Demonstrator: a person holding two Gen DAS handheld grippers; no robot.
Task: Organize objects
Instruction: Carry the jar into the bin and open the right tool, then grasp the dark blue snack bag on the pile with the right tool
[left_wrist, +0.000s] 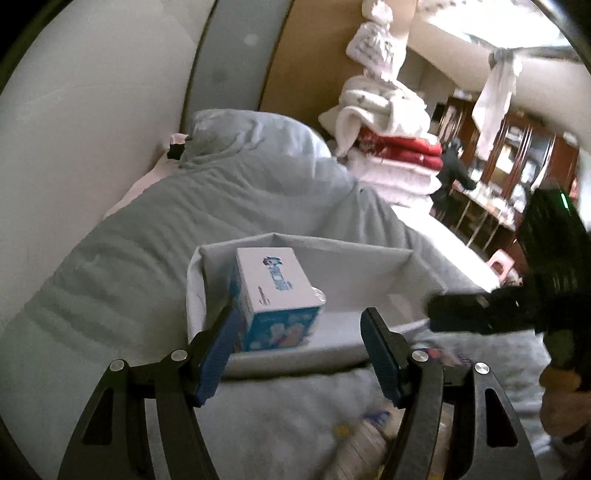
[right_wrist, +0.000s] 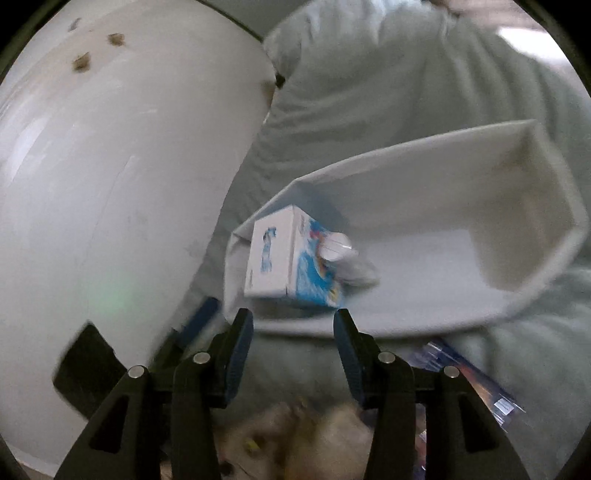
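Wall (left_wrist: 74, 129), pale and curved by the lens, fills the far left, and a grey-green quilt (left_wrist: 240, 192) is heaped on the bed beside it. On the quilt sits a shallow grey fabric bin (left_wrist: 369, 266). A white-and-blue carton (left_wrist: 275, 291) stands in the bin's left end, with a small white-capped item (right_wrist: 338, 251) touching its right side. The left gripper (left_wrist: 299, 354) hovers just before the bin's near rim, jaws spread wide and holding nothing. The right gripper (right_wrist: 293, 354) is likewise parted and empty, near the same rim. Loose packets (right_wrist: 476, 376) lie blurred on the bed below both. Farther right, folded white and red bedding (left_wrist: 391, 147) is stacked high.
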